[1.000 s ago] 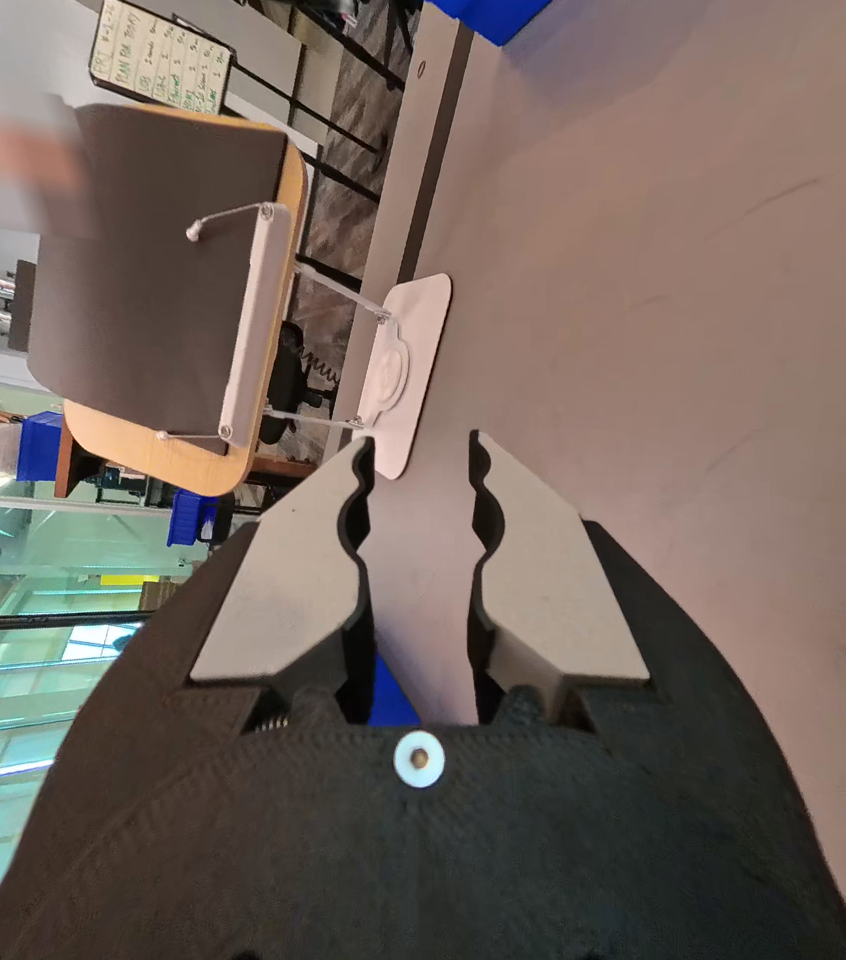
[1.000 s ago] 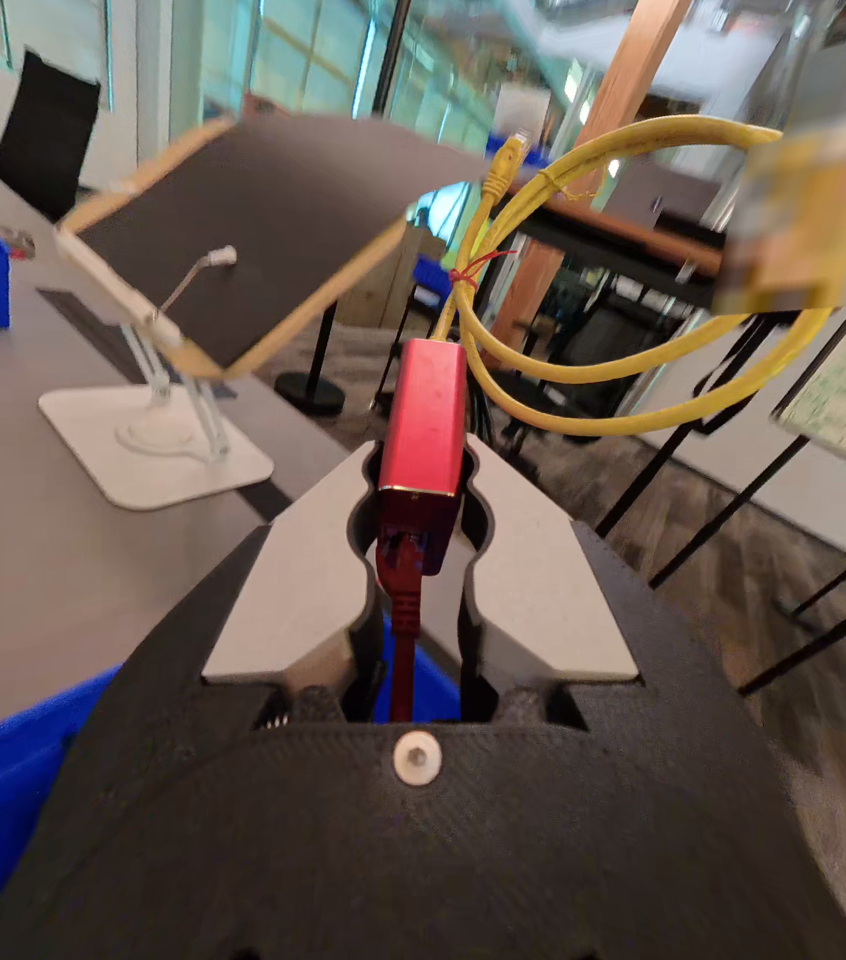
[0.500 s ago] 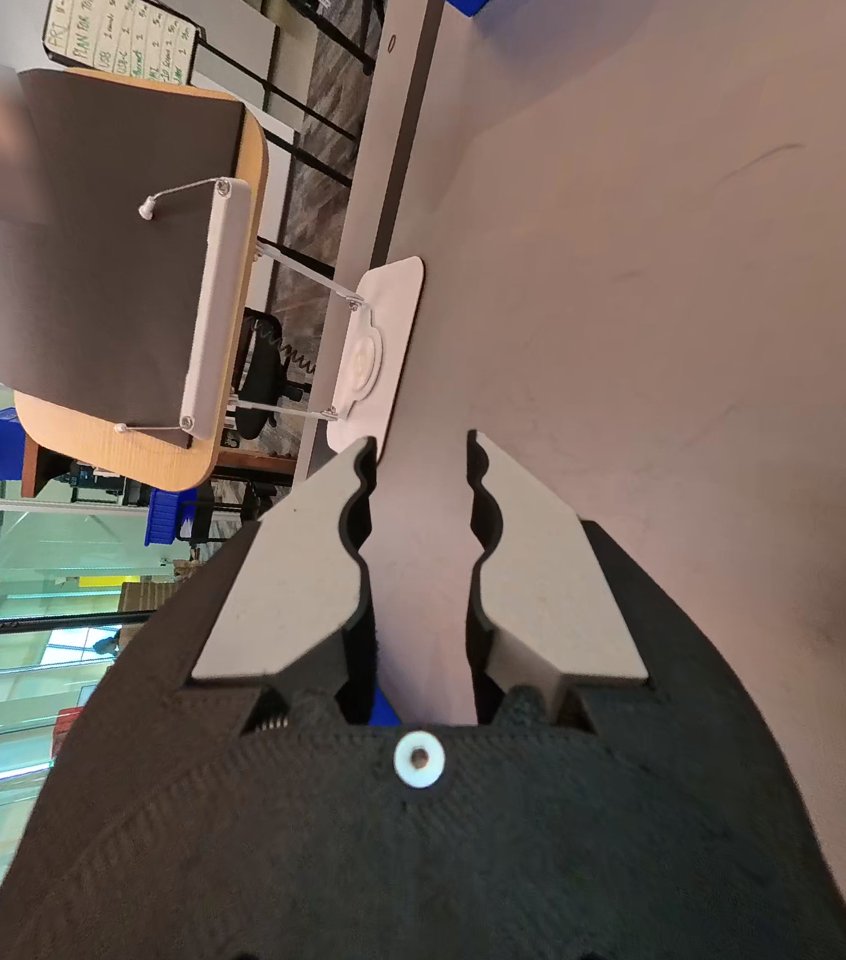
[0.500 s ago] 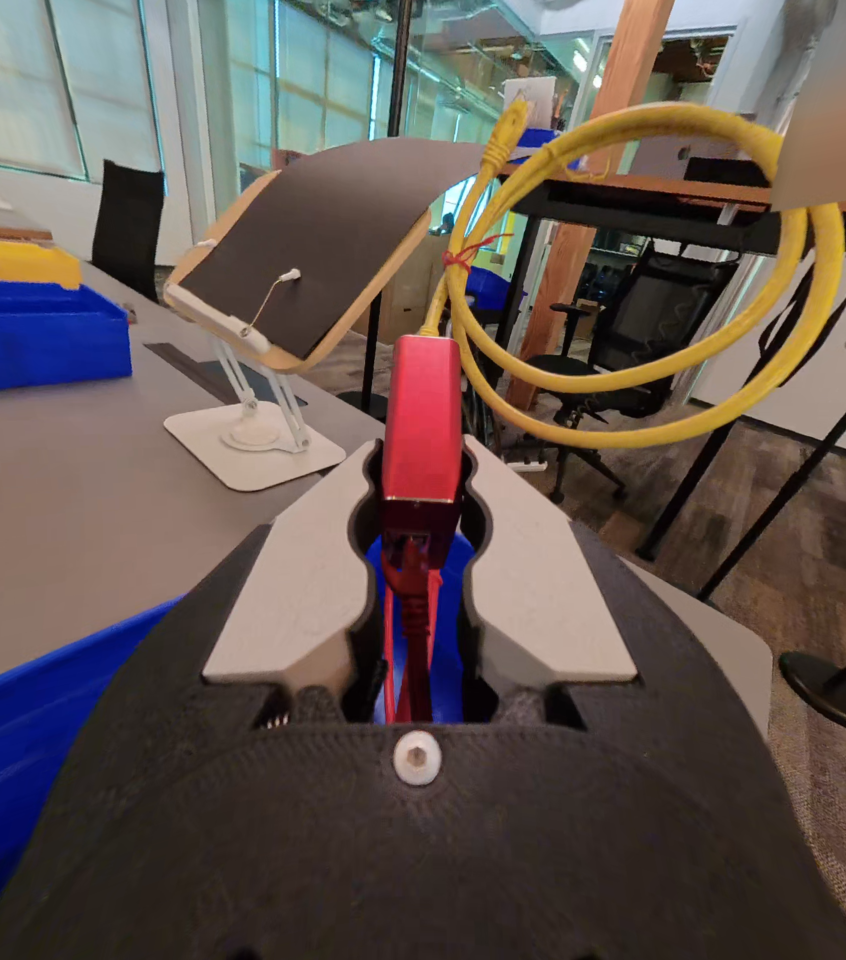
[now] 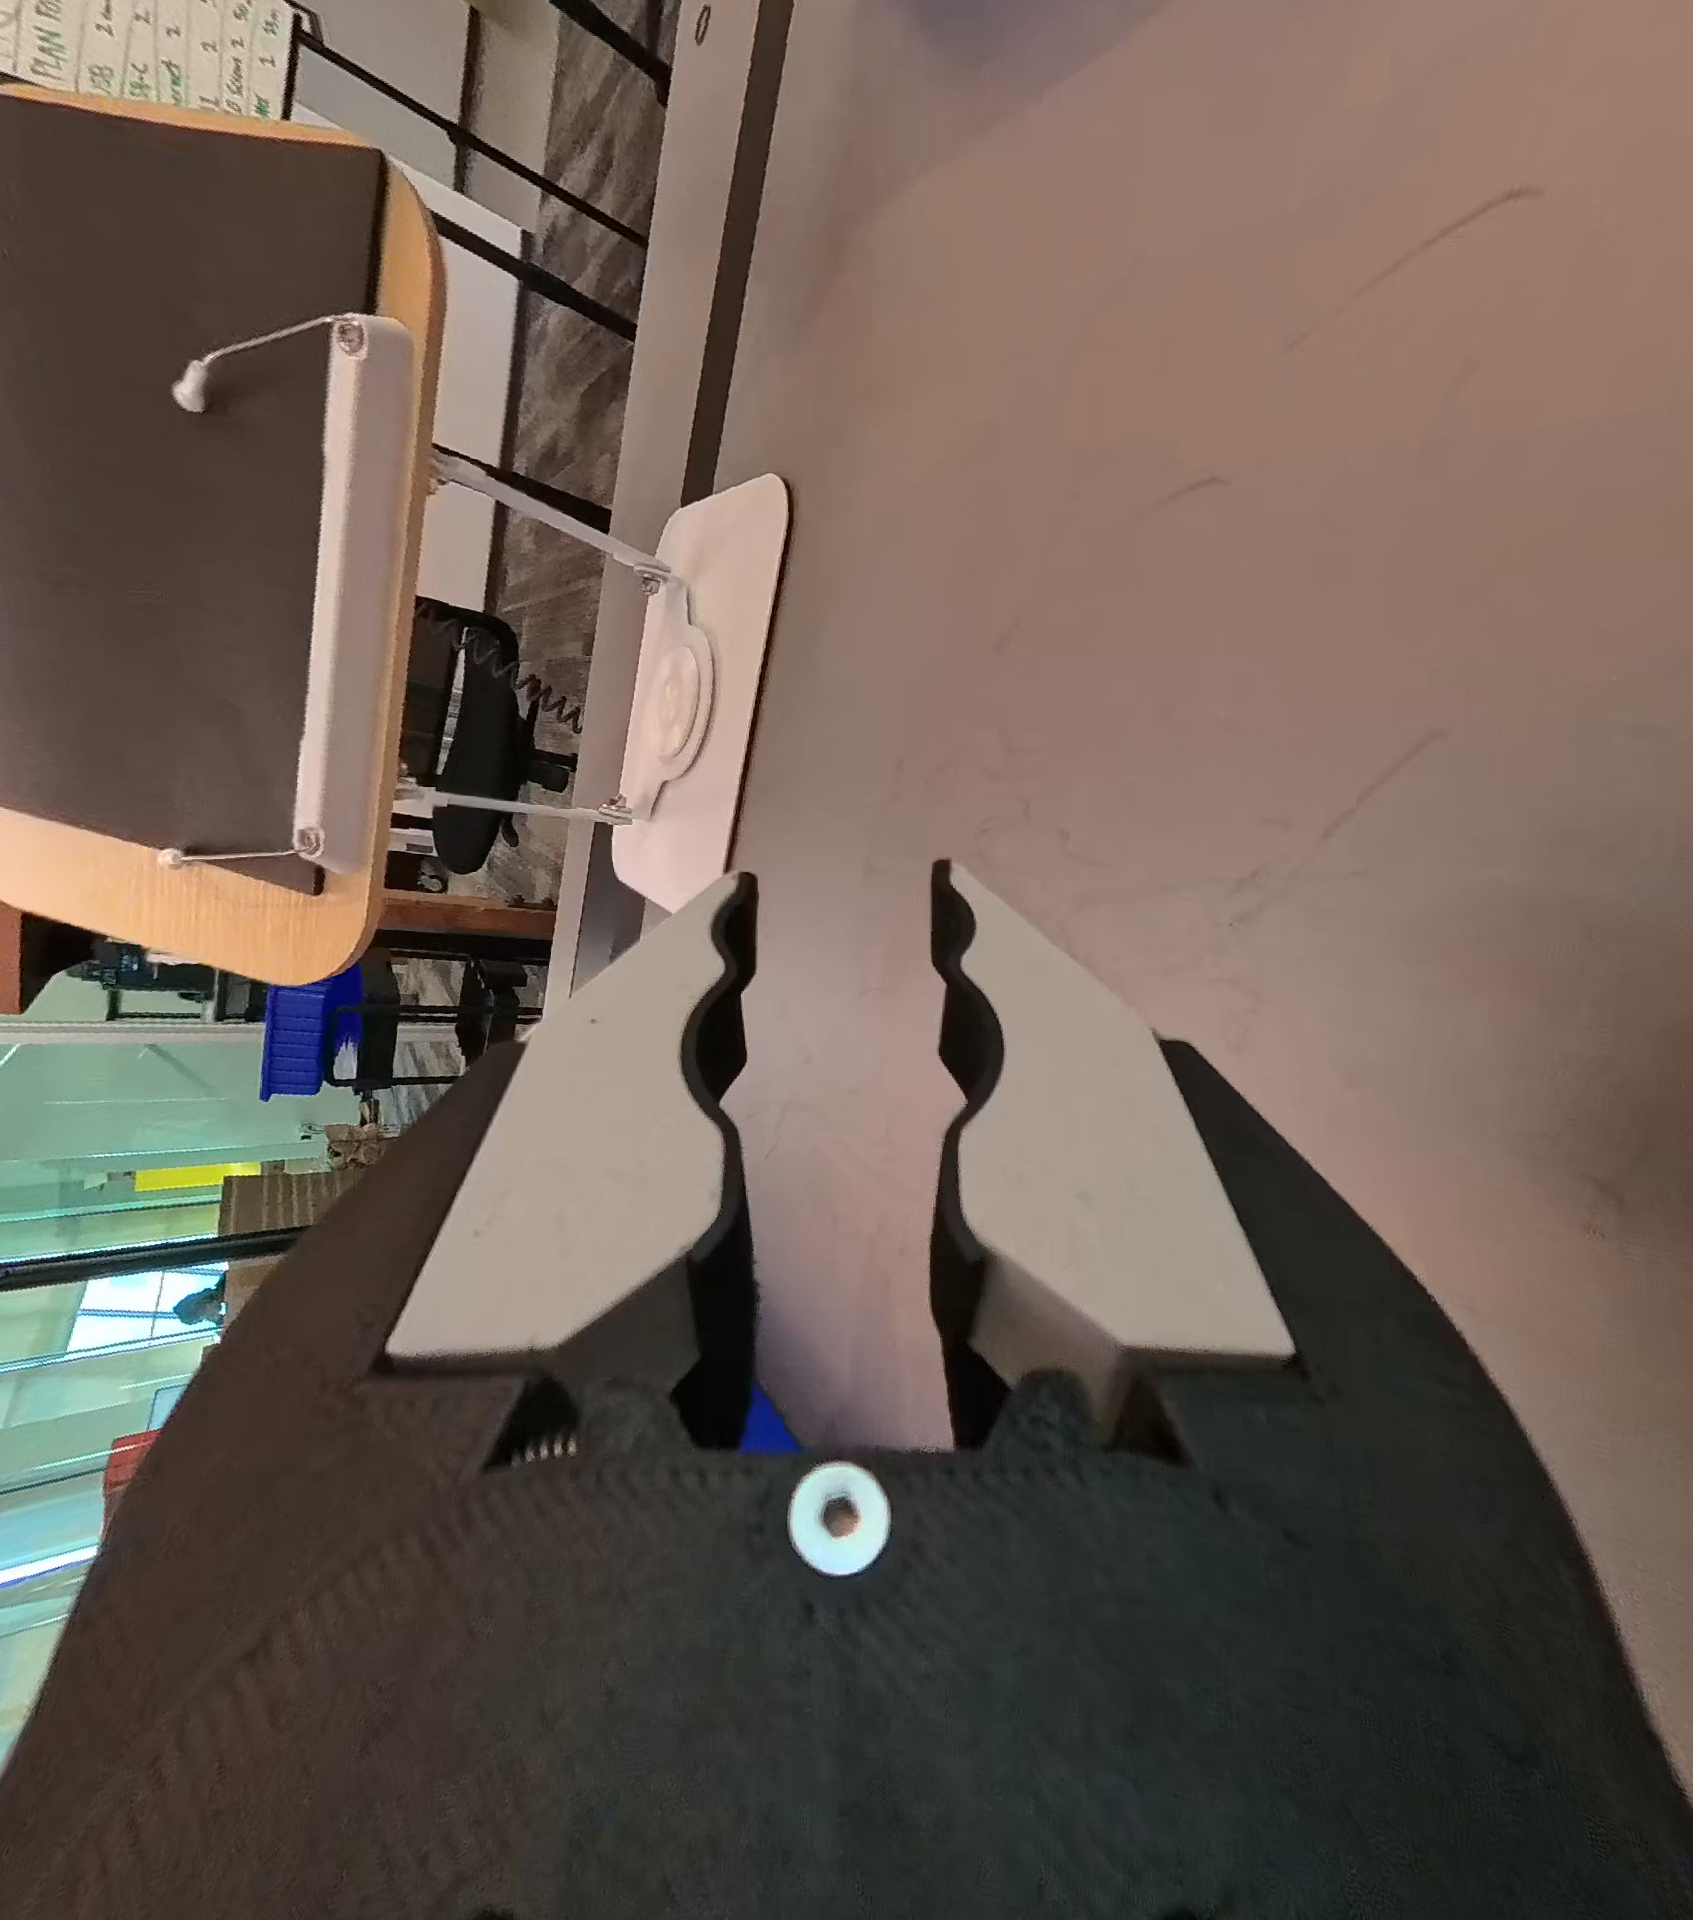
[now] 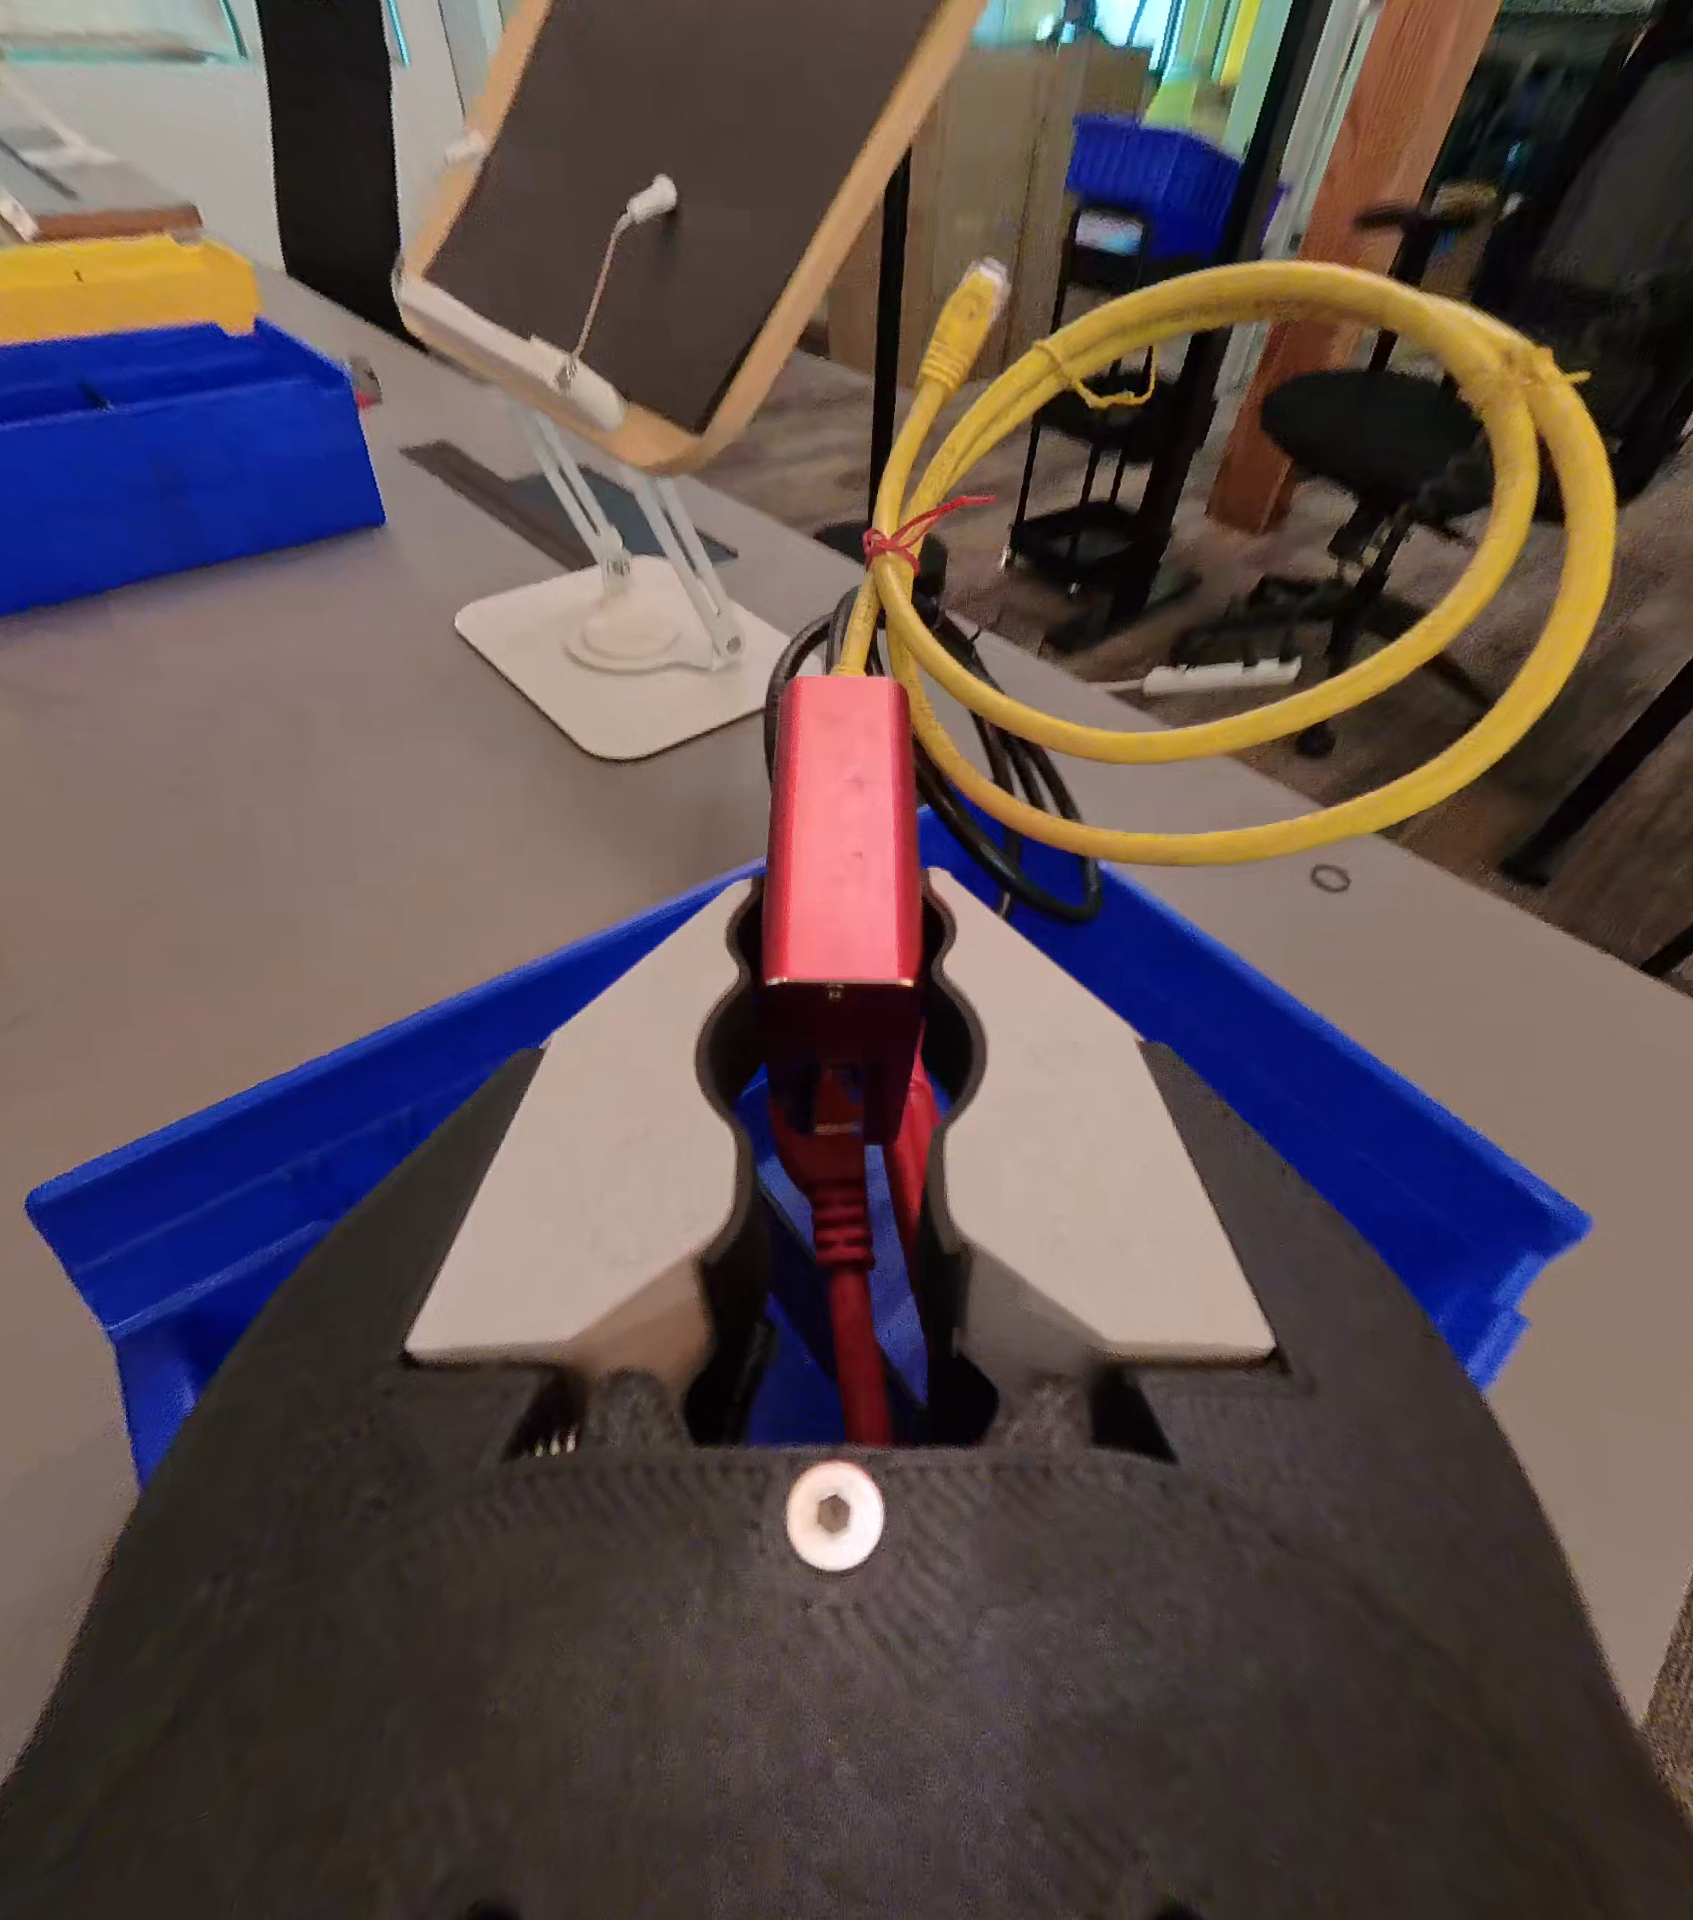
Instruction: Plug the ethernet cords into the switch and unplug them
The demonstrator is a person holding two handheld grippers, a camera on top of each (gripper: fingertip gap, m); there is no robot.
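Grey table (image 5: 1289, 520) fills the left wrist view; left gripper (image 5: 837, 894) empty, jaws apart, rolled sideways.

Right wrist view: right gripper (image 6: 837, 904) clamped on the red switch (image 6: 842, 852) above a blue bin (image 6: 1237, 1039). Yellow cord (image 6: 1341, 582) and red cord (image 6: 847, 1278) both seated. Likely the unplug step; next, the left gripper must reach a plug.

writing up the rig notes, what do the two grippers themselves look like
Both are built alike. The left gripper and right gripper each have a broad, rounded black body with a ridged printed texture and one pale hex screw at its centre. The jaws are two light grey wedge-shaped fingers with wavy, scalloped black inner edges. A small spring shows at the left finger's base.
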